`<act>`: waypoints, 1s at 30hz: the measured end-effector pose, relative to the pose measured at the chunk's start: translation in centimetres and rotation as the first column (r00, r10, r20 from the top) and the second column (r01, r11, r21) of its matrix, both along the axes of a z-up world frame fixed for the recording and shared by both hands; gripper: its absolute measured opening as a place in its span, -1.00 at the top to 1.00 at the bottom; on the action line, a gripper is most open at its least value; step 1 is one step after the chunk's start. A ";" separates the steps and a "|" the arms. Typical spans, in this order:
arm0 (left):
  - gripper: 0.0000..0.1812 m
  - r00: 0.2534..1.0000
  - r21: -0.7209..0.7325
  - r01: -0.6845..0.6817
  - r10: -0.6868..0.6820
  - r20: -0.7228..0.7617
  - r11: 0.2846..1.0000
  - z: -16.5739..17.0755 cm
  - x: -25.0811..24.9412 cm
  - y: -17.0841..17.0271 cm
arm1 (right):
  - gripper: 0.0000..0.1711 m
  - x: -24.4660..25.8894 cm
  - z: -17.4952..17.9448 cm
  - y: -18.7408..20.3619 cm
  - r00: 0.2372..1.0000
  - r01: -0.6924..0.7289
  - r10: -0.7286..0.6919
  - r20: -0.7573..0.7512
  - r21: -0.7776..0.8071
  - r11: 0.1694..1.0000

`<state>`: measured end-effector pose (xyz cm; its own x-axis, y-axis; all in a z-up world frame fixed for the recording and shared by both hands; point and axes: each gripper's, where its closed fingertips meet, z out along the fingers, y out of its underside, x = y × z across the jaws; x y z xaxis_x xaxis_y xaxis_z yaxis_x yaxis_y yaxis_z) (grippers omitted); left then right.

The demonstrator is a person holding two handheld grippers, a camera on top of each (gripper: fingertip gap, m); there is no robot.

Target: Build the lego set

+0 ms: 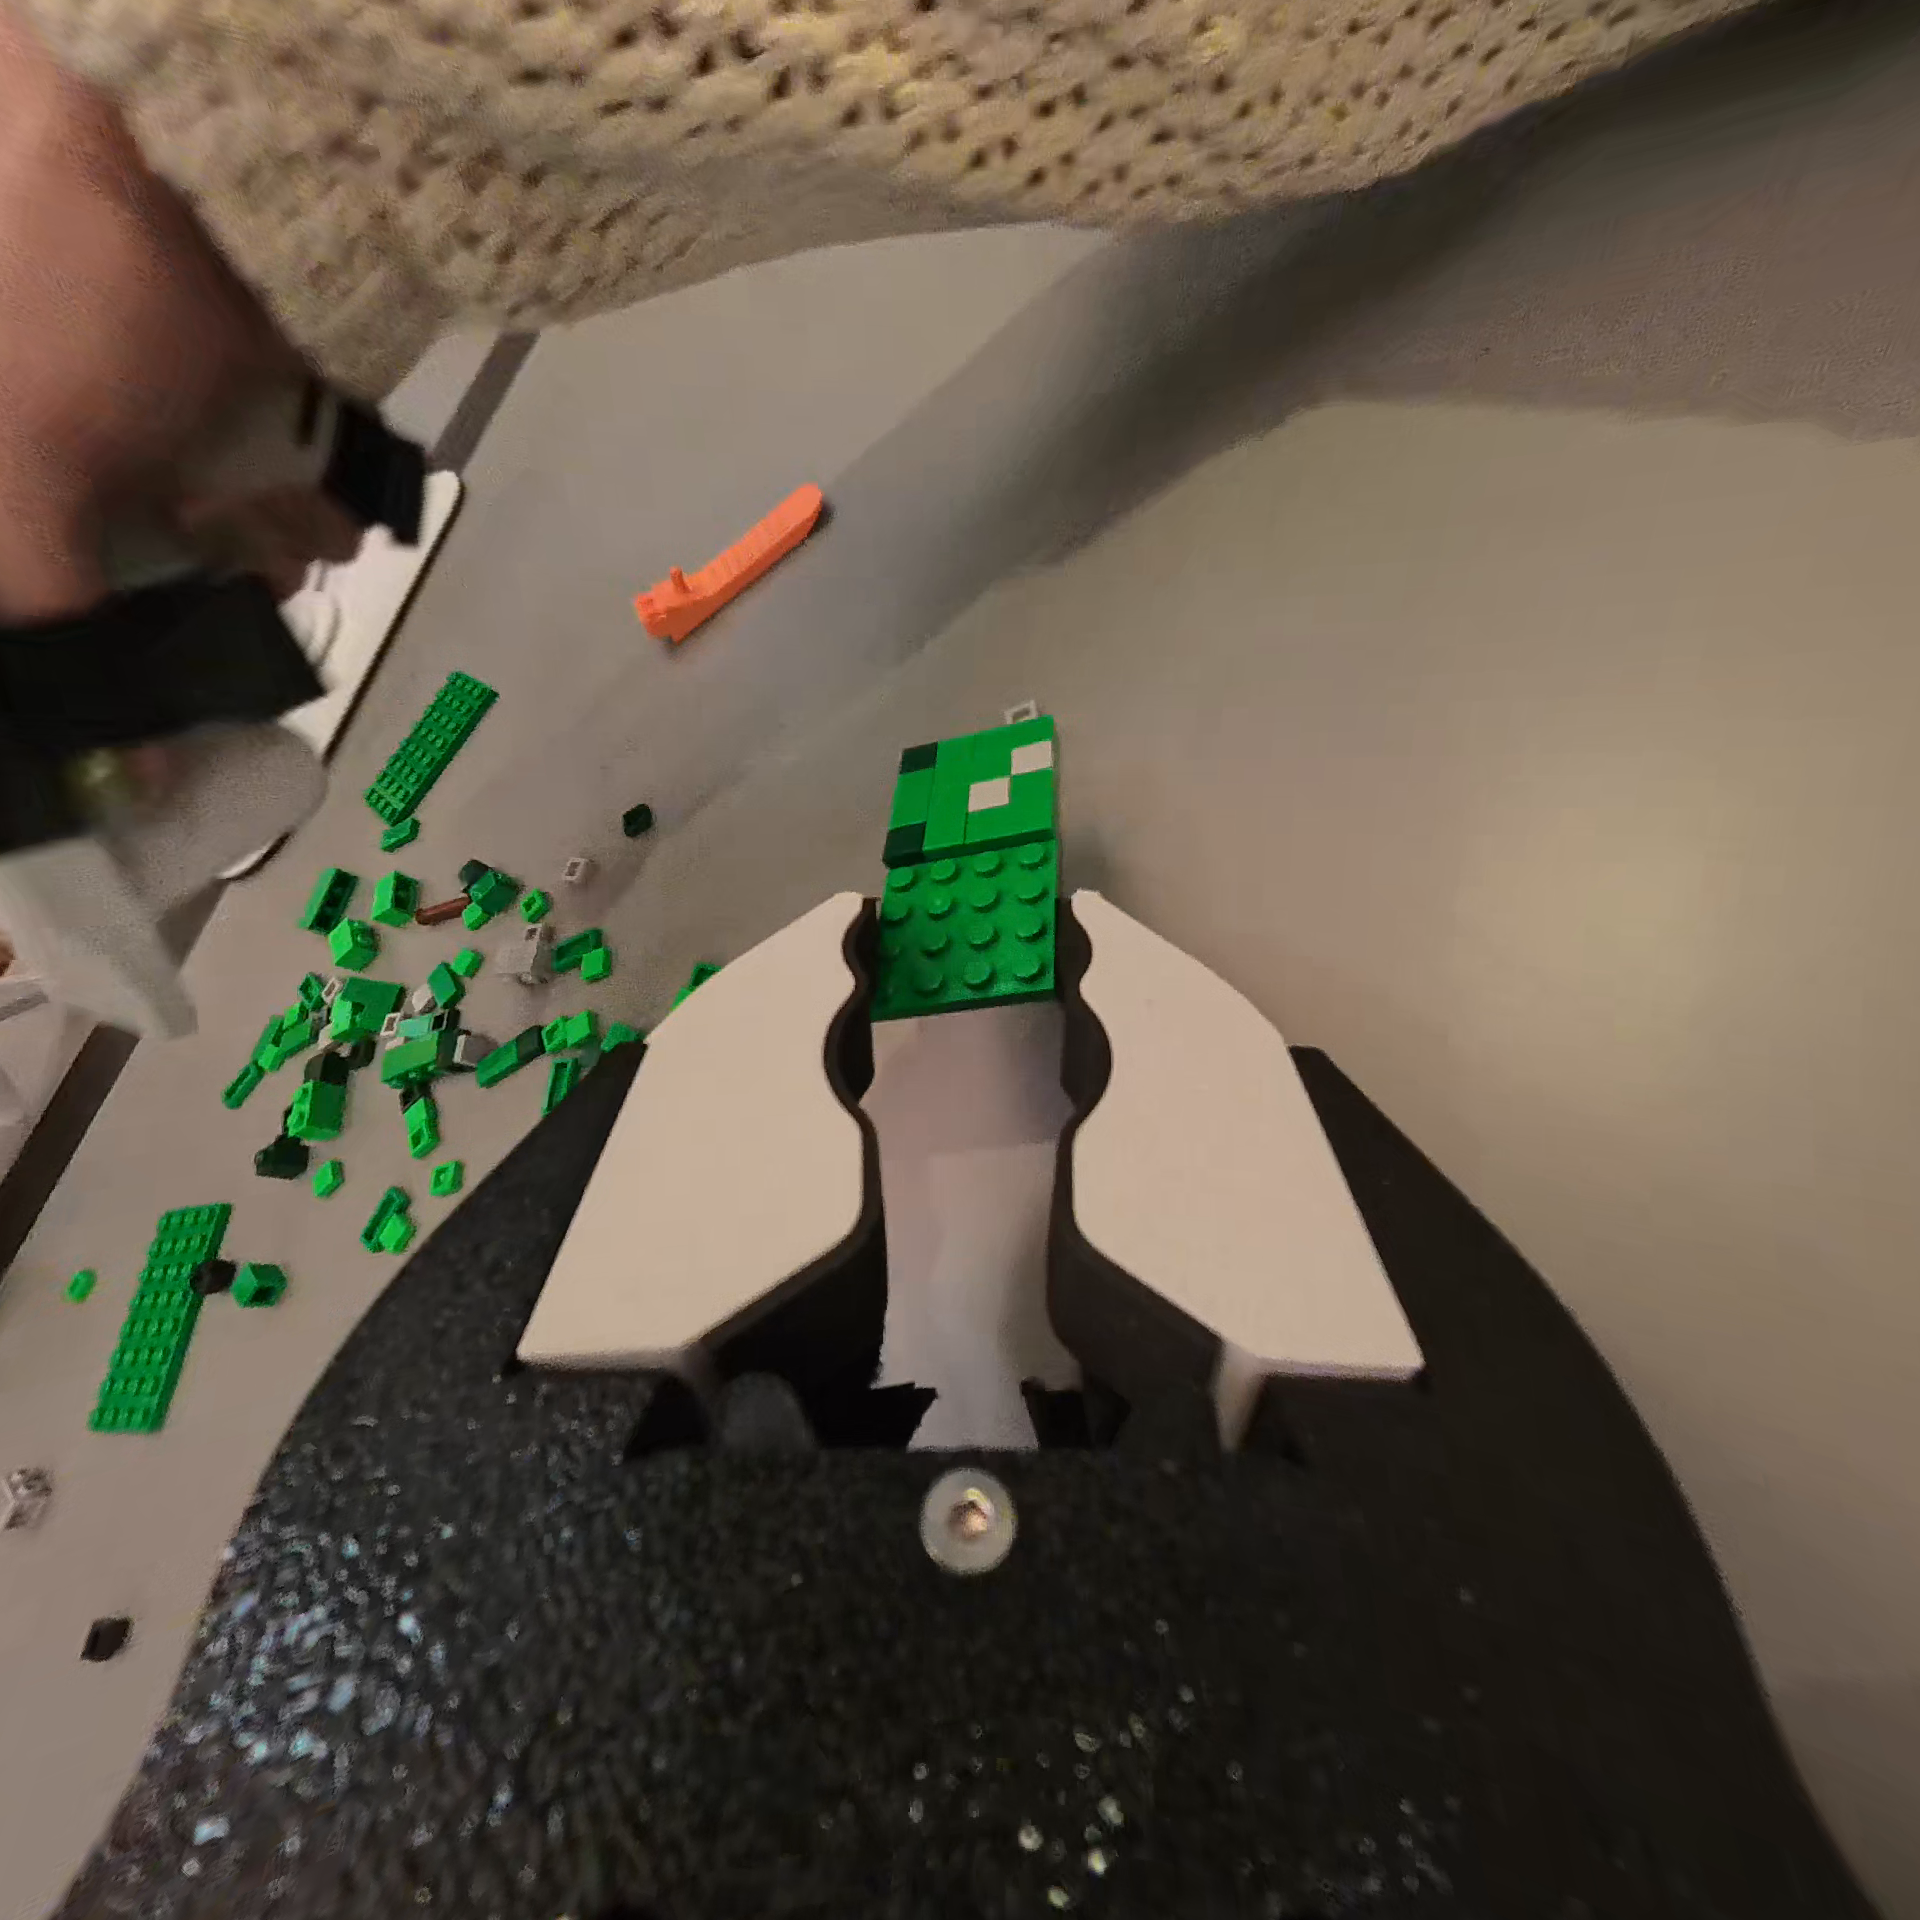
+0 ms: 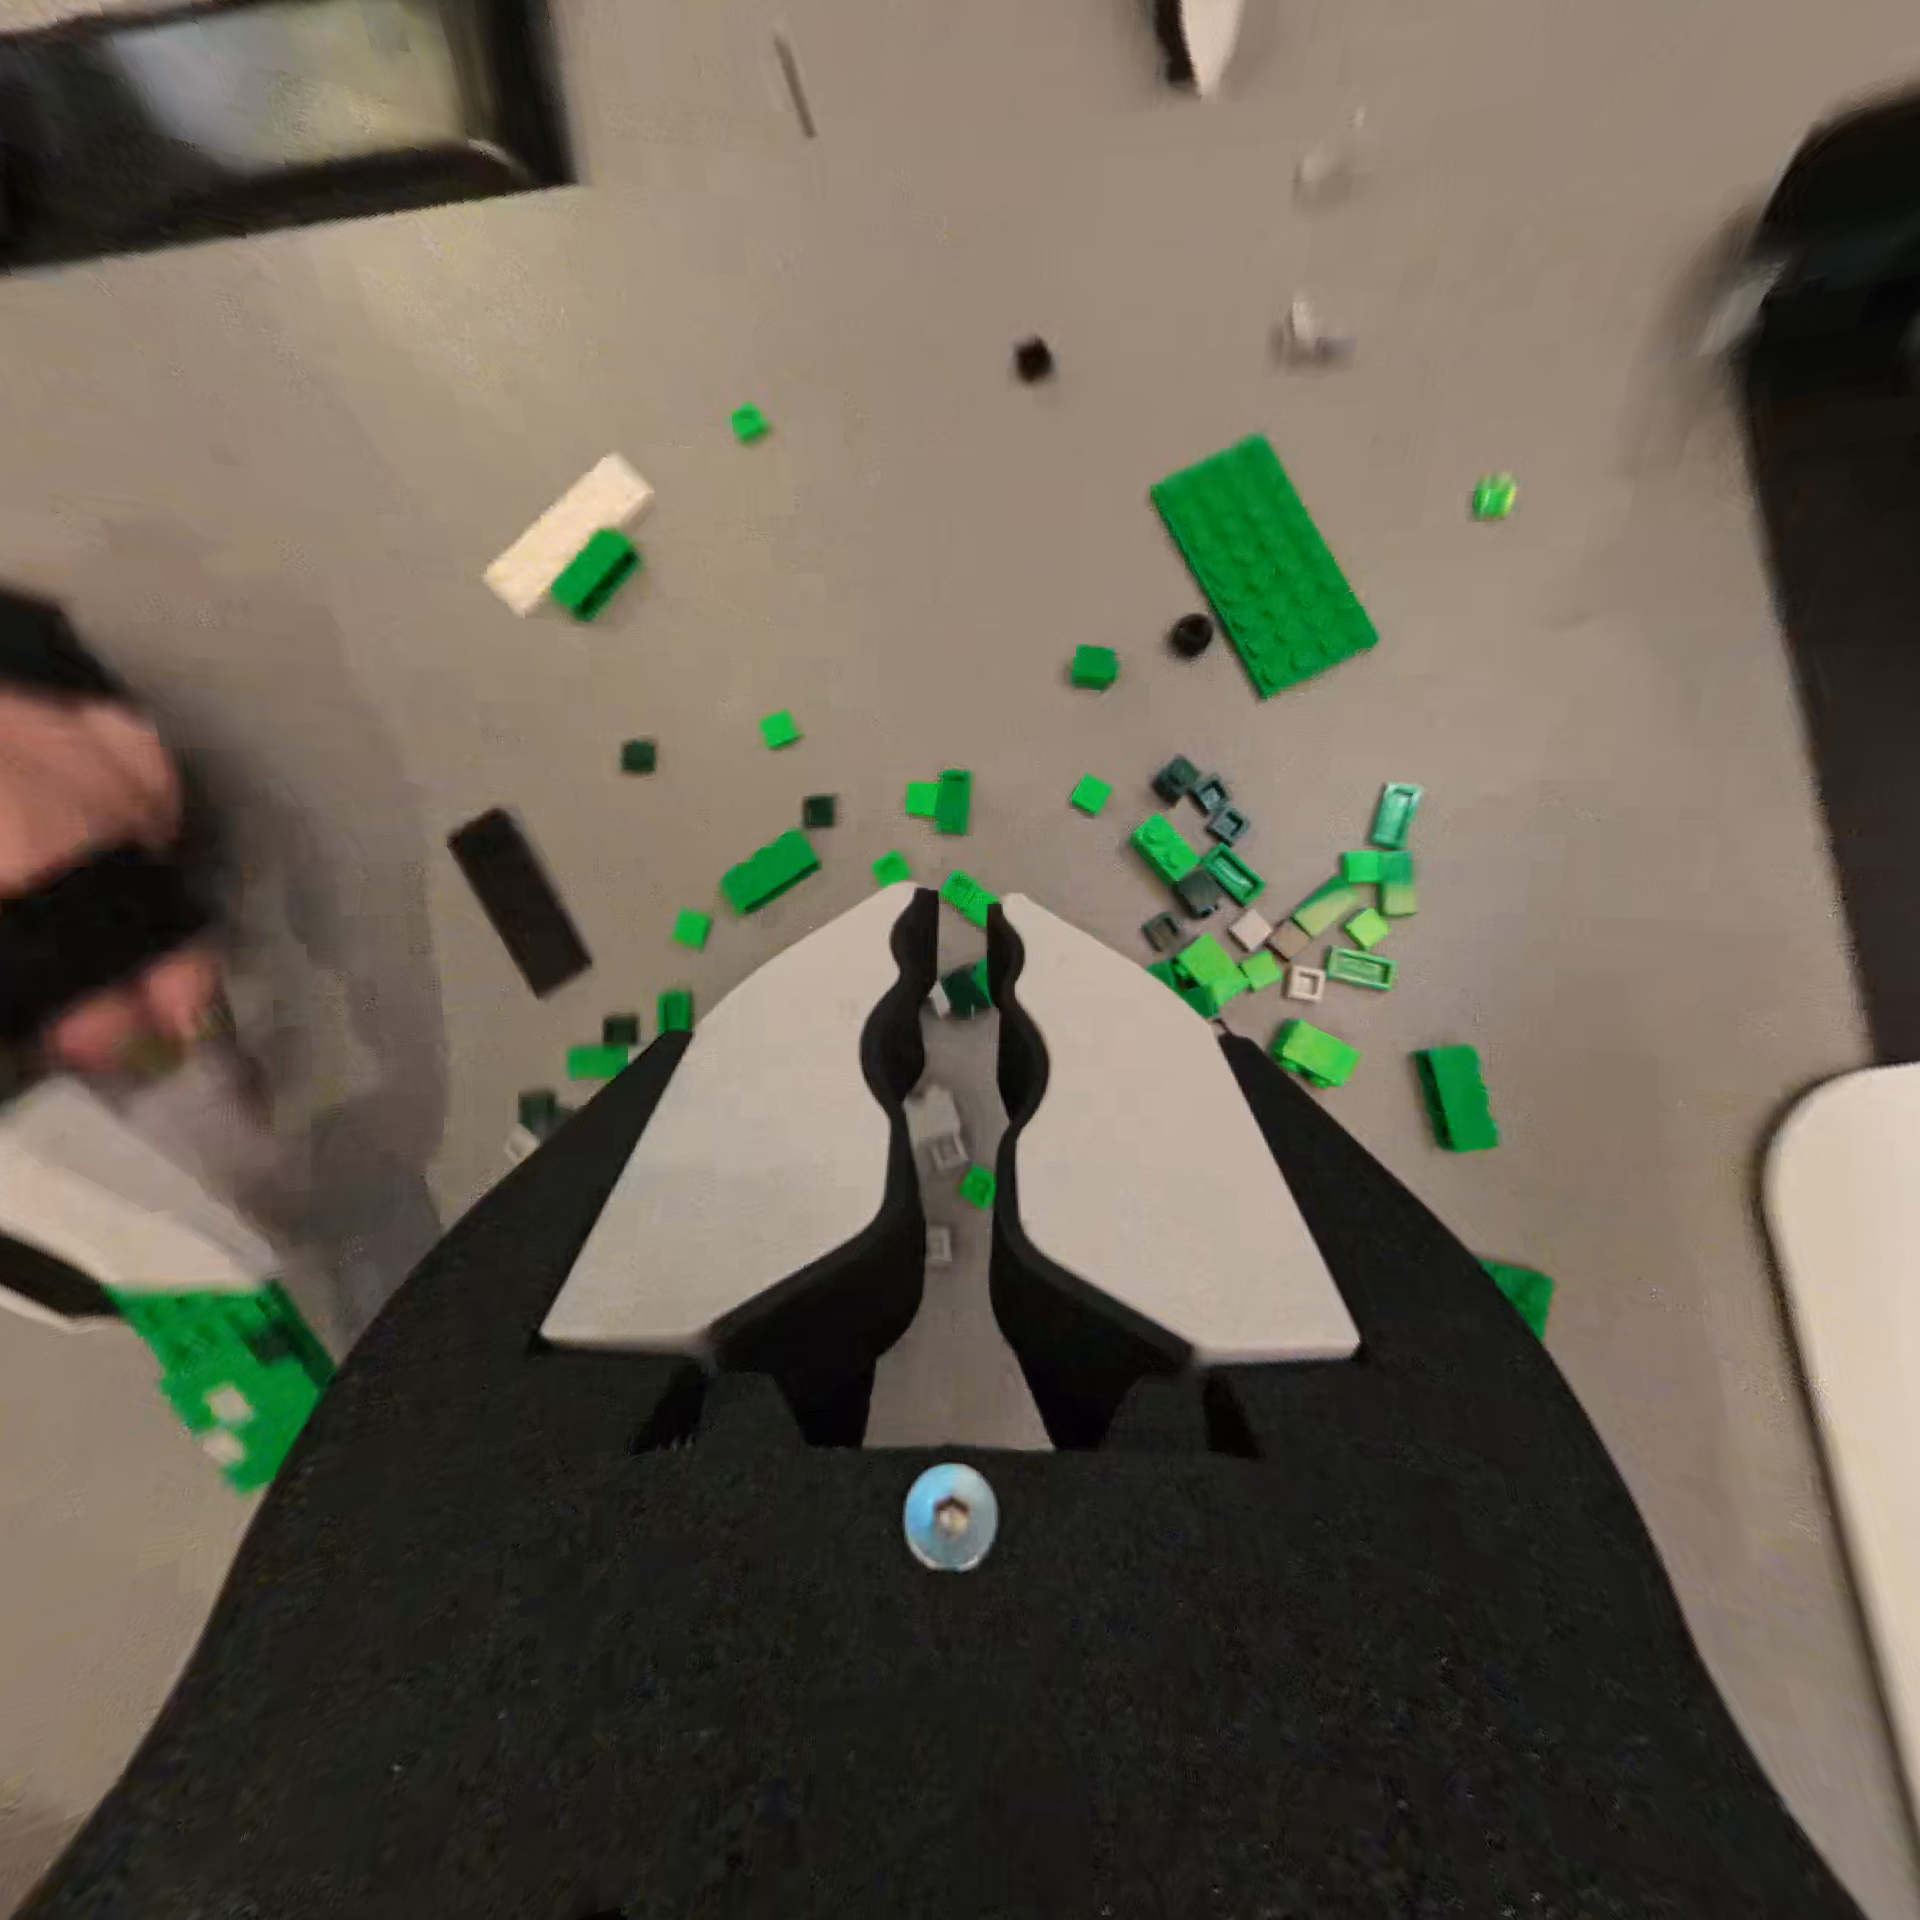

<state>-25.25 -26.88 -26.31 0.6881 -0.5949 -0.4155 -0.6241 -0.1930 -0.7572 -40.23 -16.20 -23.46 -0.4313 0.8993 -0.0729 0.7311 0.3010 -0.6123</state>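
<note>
Left tongs (image 1: 966, 925) of mine are clamped on the half-built green plastic lego plate (image 1: 971, 883), its studded end pinched between the white fingers while the tiled end with pale squares juts forward over the grey tabletop (image 1: 1455, 831); the right tongs (image 2: 961, 906) hover low above the scattered pile of small green plastic bricks (image 2: 1247, 914), jaws nearly together with a narrow gap, and a small bright green brick (image 2: 968, 896) sits right at their tips, though blur keeps me from telling whether they grip it or merely frame it. I judge the step to be fetching the next piece for the plate. To do it well I would square the tips on two opposite flat sides of that one brick, away from its neighbours, and close gently so it does not tilt or squirt out. The plate should stay level and steady in my left grasp, studs up, ready to receive it. An orange plastic brick separator (image 1: 727, 566) lies well apart, and two long green studded plates (image 1: 431, 748) rest beside the pile
</note>
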 end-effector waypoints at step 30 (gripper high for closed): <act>0.65 0.997 -0.017 -0.047 0.048 0.068 0.999 0.0 -1.1 0.3 | 0.83 -4.0 -6.0 1.3 0.832 0.182 -0.270 0.484 0.222 0.958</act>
<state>-26.36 -26.59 -26.29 0.7424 -0.5667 -0.3574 -0.5605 -0.2333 -0.7946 -44.27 -14.94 -29.48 -0.1567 0.9851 -0.0712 0.9839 0.1495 -0.0978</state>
